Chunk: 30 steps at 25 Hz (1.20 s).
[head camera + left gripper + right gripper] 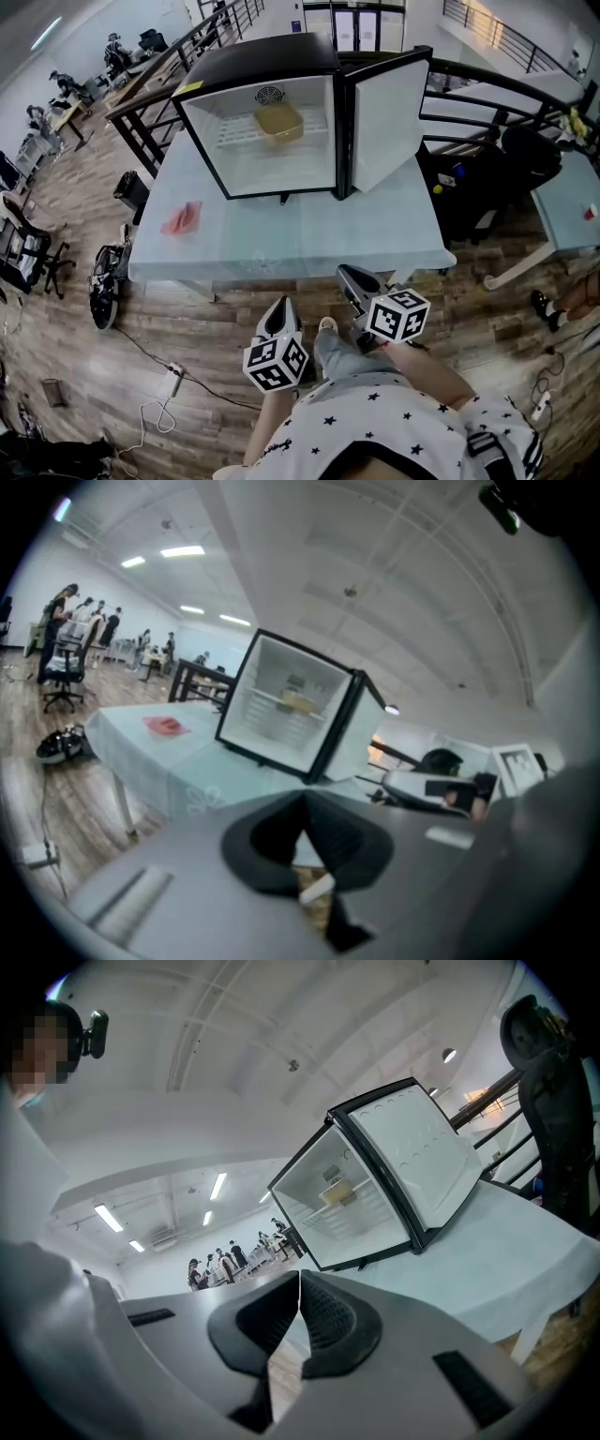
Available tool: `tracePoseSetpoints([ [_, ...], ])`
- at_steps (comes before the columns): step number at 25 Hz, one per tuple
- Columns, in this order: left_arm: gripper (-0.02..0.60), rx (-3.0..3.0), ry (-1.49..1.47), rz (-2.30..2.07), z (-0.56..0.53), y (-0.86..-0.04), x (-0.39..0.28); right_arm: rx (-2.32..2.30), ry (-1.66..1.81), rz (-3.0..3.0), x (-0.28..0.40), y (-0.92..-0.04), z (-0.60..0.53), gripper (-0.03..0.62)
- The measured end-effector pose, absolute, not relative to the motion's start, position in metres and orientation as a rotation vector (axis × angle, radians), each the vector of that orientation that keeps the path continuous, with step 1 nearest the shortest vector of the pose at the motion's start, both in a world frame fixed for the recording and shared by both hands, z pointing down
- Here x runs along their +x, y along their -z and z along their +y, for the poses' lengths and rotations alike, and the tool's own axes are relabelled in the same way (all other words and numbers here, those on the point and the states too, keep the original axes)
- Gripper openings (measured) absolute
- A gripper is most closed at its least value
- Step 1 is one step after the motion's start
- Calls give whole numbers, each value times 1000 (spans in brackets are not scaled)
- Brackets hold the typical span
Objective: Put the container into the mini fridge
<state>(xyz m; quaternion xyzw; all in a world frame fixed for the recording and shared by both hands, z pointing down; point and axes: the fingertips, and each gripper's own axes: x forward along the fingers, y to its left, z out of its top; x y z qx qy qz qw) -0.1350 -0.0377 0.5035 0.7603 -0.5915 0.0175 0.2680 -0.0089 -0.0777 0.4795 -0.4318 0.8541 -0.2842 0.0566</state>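
Observation:
The mini fridge [272, 66] stands on the pale table [300, 239] with its door [386, 117] swung open to the right. A yellowish container [279, 123] sits on the wire shelf inside; it also shows in the left gripper view [298, 702] and the right gripper view [337, 1191]. Both grippers hang low in front of the person, short of the table's near edge. My left gripper [283, 314] is shut and empty. My right gripper [352, 277] is shut with nothing between its jaws.
A red cloth [182, 218] lies on the table's left part. Office chairs [28, 248] and cables lie on the wooden floor at left. A dark railing [497, 98] and a second table [567, 202] stand to the right. People work at desks far left.

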Motion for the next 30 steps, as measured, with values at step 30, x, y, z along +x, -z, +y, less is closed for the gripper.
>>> tracePoseSetpoints([
  [30,6,2050,-51,-1570,-42,-506,-132,-1306,873,2523,-9,-479,-80,21],
])
